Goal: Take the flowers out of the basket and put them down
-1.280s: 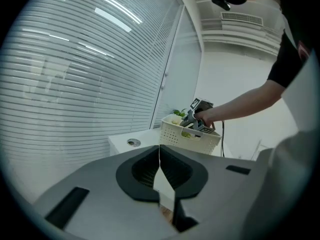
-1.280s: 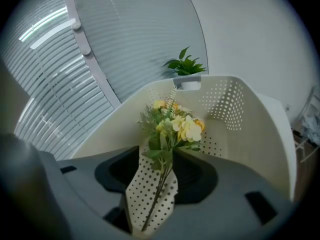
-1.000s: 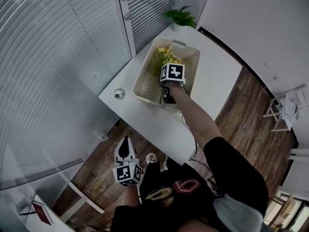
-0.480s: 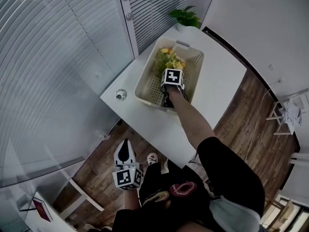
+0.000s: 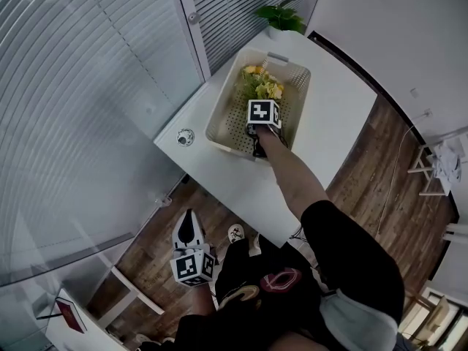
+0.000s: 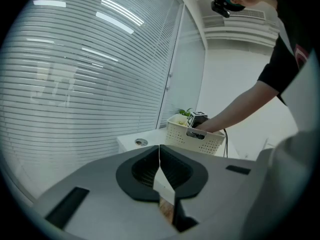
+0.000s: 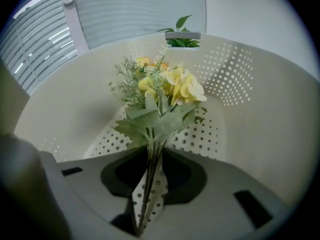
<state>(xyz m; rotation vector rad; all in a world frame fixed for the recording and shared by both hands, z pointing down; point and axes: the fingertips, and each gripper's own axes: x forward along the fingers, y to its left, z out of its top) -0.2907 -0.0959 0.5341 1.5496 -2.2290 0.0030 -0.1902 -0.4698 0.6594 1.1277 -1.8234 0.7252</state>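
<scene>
A bunch of yellow flowers with green leaves lies inside the cream perforated basket, blooms toward its far end. My right gripper reaches down into the basket; its jaws have just been closing and now pinch the thin stems between their tips. In the head view its marker cube sits over the basket's near half. My left gripper hangs low beside the person's body, well away from the table, its jaws shut with nothing in them.
The basket stands on a white table against slatted blinds. A small potted plant sits at the table's far corner, and a round metal cap near its left corner. Wooden floor lies beyond the table's near edge.
My right gripper has sunk a little deeper into the basket toward the stems. The left gripper has stayed where it was.
</scene>
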